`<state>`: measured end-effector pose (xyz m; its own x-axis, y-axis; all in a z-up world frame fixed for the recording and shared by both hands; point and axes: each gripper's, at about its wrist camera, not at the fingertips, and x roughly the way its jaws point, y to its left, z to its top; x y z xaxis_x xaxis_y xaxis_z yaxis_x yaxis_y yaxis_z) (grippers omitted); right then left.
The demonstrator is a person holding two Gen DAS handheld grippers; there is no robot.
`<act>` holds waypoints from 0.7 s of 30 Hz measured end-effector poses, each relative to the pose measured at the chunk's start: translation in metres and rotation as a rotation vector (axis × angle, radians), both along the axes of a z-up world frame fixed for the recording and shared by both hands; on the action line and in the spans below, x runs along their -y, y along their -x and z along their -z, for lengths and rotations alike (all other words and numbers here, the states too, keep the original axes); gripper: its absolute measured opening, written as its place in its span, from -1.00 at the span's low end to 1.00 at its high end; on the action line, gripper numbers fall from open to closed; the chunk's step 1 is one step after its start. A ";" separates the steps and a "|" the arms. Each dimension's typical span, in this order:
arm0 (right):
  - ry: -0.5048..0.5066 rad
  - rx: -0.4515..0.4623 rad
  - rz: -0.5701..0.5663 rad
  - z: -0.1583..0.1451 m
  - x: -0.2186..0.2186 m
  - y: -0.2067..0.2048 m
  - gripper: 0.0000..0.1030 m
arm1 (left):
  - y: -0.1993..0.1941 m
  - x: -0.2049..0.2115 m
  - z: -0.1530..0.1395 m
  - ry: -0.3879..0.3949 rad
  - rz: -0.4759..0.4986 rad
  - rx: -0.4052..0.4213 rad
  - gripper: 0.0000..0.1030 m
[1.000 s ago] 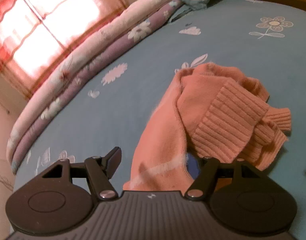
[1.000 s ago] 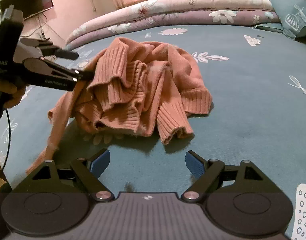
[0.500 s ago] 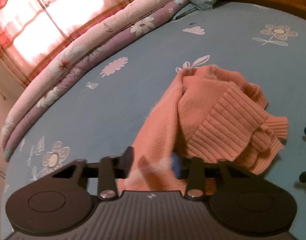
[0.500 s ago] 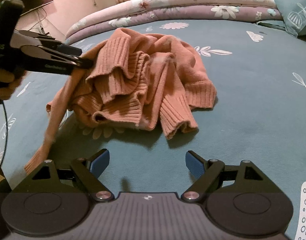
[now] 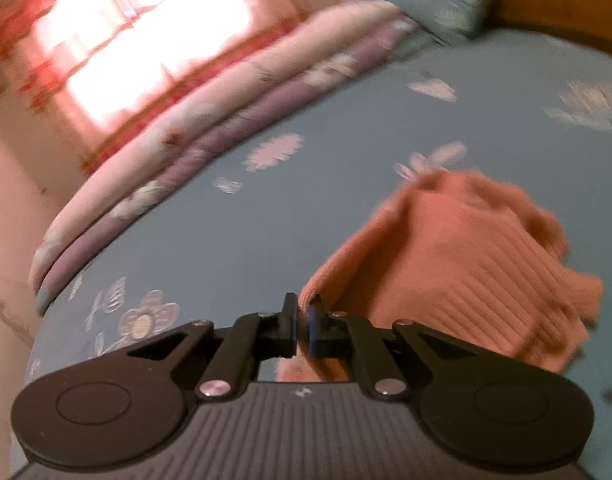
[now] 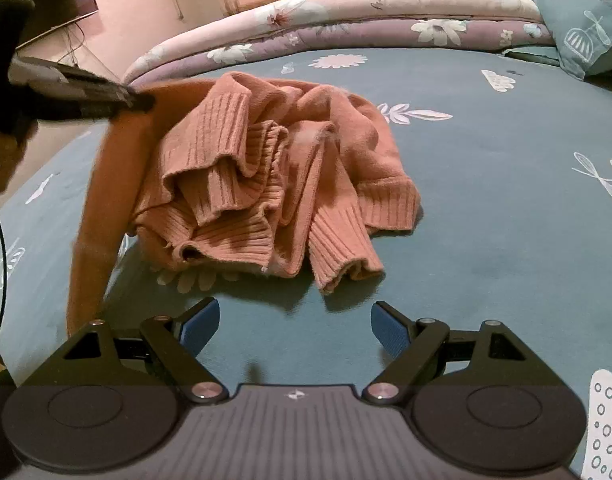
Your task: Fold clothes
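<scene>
Left hand-held gripper (image 5: pixel 302 322) clamped on orange sweater (image 6: pixel 266 176), right hand-held gripper (image 6: pixel 294 324) wide open, empty

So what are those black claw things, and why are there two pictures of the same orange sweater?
Each claw is a hand-held gripper that a person carries, one in each hand, with a camera looking along its fingers. One picture comes from the left hand-held gripper, which is shut on an edge of the orange sweater and holds that part up. The other comes from the right hand-held gripper, open and holding nothing. The rest of the sweater lies crumpled on the blue flowered bed. They are there to fold it.
</scene>
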<state>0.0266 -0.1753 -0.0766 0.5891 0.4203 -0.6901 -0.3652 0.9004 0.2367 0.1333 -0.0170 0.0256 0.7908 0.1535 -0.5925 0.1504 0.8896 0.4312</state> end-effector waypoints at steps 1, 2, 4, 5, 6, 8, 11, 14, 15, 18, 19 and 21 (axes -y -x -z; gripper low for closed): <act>0.004 -0.001 0.004 0.000 0.000 0.000 0.68 | -0.001 -0.008 -0.005 0.023 -0.019 0.009 -0.93; 0.006 -0.002 0.008 0.001 0.001 -0.001 0.68 | -0.001 -0.016 -0.011 0.042 -0.038 0.023 -0.93; 0.006 -0.003 0.018 0.001 0.002 -0.003 0.68 | 0.003 -0.027 -0.021 0.056 -0.054 0.050 -0.92; 0.007 -0.005 0.022 0.001 0.002 -0.004 0.68 | 0.006 -0.032 -0.025 0.061 -0.060 0.064 -0.92; 0.008 -0.003 0.024 0.000 0.002 -0.006 0.68 | 0.009 -0.037 -0.029 0.066 -0.067 0.078 -0.92; 0.011 0.001 0.027 -0.001 0.001 -0.008 0.68 | 0.016 -0.048 -0.037 0.088 -0.086 0.102 -0.92; 0.013 0.011 0.028 -0.004 0.000 -0.010 0.68 | 0.028 -0.066 -0.044 0.105 -0.121 0.134 -0.91; -0.016 0.030 0.025 -0.011 0.001 -0.014 0.68 | 0.045 -0.084 -0.050 0.130 -0.159 0.162 -0.91; -0.037 0.039 0.025 -0.015 0.003 -0.015 0.66 | 0.051 -0.089 -0.053 0.137 -0.170 0.171 -0.91; -0.107 0.081 -0.004 -0.032 0.002 -0.024 0.57 | 0.069 -0.104 -0.059 0.153 -0.205 0.195 -0.90; -0.135 0.099 -0.026 -0.038 -0.001 -0.028 0.56 | 0.075 -0.108 -0.060 0.163 -0.218 0.201 -0.90; -0.185 0.144 -0.090 -0.051 -0.011 -0.038 0.55 | 0.084 -0.114 -0.060 0.175 -0.227 0.199 -0.90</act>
